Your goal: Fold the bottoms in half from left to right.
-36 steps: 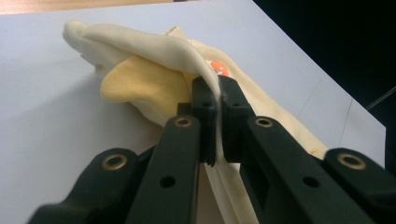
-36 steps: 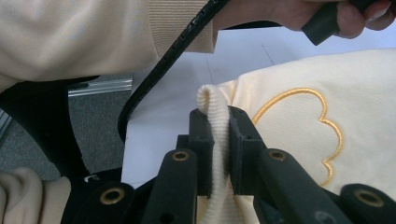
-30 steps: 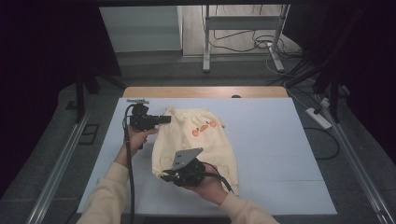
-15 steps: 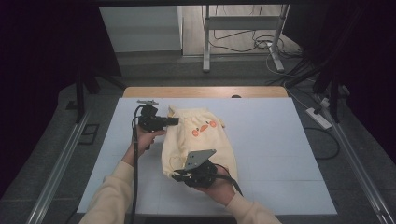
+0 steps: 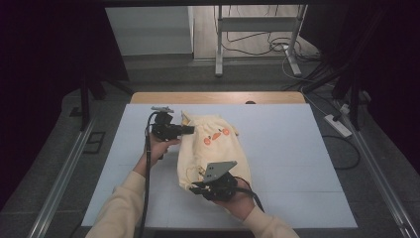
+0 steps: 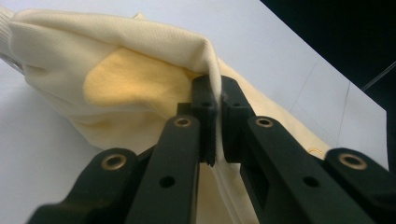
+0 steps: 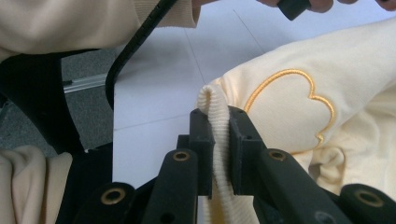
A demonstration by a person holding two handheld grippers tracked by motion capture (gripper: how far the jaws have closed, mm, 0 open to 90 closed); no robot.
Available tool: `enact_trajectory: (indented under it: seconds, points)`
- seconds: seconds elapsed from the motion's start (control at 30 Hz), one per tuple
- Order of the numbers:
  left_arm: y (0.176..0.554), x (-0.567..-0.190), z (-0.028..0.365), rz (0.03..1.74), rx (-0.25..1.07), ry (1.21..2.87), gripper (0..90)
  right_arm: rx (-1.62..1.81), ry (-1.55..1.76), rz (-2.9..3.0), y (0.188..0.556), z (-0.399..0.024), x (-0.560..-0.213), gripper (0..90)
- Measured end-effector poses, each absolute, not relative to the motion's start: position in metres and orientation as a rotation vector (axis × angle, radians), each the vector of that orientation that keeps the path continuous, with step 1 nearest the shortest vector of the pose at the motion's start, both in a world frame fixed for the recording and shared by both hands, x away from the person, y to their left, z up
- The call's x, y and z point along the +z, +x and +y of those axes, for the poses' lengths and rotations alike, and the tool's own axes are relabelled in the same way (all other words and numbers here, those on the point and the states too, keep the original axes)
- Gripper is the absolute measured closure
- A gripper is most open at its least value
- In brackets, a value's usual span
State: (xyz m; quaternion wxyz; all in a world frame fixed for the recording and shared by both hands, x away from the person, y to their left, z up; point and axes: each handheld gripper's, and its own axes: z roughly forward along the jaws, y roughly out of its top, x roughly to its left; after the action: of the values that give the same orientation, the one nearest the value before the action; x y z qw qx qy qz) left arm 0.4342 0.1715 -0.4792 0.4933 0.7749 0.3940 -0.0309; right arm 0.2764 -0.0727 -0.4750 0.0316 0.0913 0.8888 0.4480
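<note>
A cream sweatshirt (image 5: 214,151) lies mid-table, nearer the left edge, pinched at both ends: the left gripper (image 6: 215,100) clamps thin fabric, the right gripper (image 7: 219,122) a ribbed hem. The thin fold looks likeliest to slip free if the hands pull apart too hard.

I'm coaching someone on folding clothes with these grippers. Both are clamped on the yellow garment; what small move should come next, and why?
Probably draw the two grips gently apart and lower the cloth flat. The left gripper pinches a plain fold and the right gripper pinches the ribbed hem, while the pale yellow garment lies bunched and creased on the white table. It likely needs smoothing before folding.
</note>
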Motion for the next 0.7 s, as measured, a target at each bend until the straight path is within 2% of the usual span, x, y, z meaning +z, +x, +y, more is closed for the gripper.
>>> enact_trajectory:
  seconds: [0.7]
  points:
    - [0.433, -0.482, 0.154, 0.934, -0.085, 1.907, 85.9, 1.368, 0.325, 2.728, 0.270, -0.094, -0.476, 81.4]
